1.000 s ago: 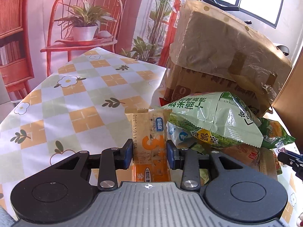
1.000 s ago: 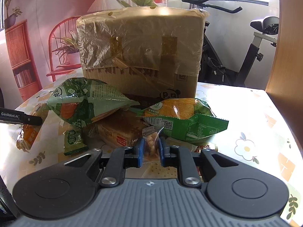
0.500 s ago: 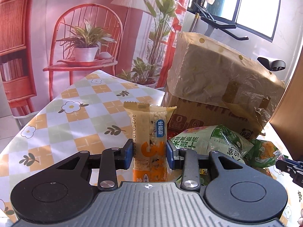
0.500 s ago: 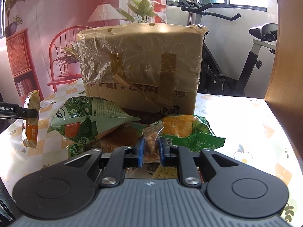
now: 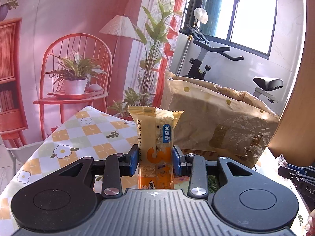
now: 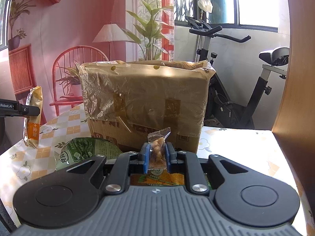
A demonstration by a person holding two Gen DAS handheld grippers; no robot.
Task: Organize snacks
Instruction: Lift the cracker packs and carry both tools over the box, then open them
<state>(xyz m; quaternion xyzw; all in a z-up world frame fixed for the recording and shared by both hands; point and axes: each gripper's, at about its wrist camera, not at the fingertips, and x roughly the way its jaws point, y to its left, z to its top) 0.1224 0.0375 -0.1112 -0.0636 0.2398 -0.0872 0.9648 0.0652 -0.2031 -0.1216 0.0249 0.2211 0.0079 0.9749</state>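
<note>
My left tool (image 5: 155, 162) is clamped on a yellow-and-orange cereal bar (image 5: 155, 149), its blue pads pressed against both sides of the wrapper, and the bar stands upright between them. A second ago that bar was low, just beside the green bag in the heap; now it rides high, with the box's upper edge and the window behind it, and the heap has dropped out of the left view. My right tool (image 6: 156, 158) is nearly closed on a small clear packet of nuts (image 6: 157, 151), gripped across its middle with the crimped top poking up. It too has risen: the green-and-orange bag (image 6: 157, 180) that sat ahead of the pads now lies under them, and the green snack bag (image 6: 86, 152) sits low on the left.

So both picks are off the table (image 6: 236, 147) and clear of the pile (the right view shows the bar hanging in the air off to the left, well above the checked cloth). I judge the lifting step done for both items, and what remains is carrying them to wherever they belong. The plastic-lined cardboard box (image 6: 145, 98) stands directly ahead with its top open, so that looks the likely destination, though I can't see inside it. The nut packet is tiny and slick, so I'd keep the pinch firm while moving
</note>
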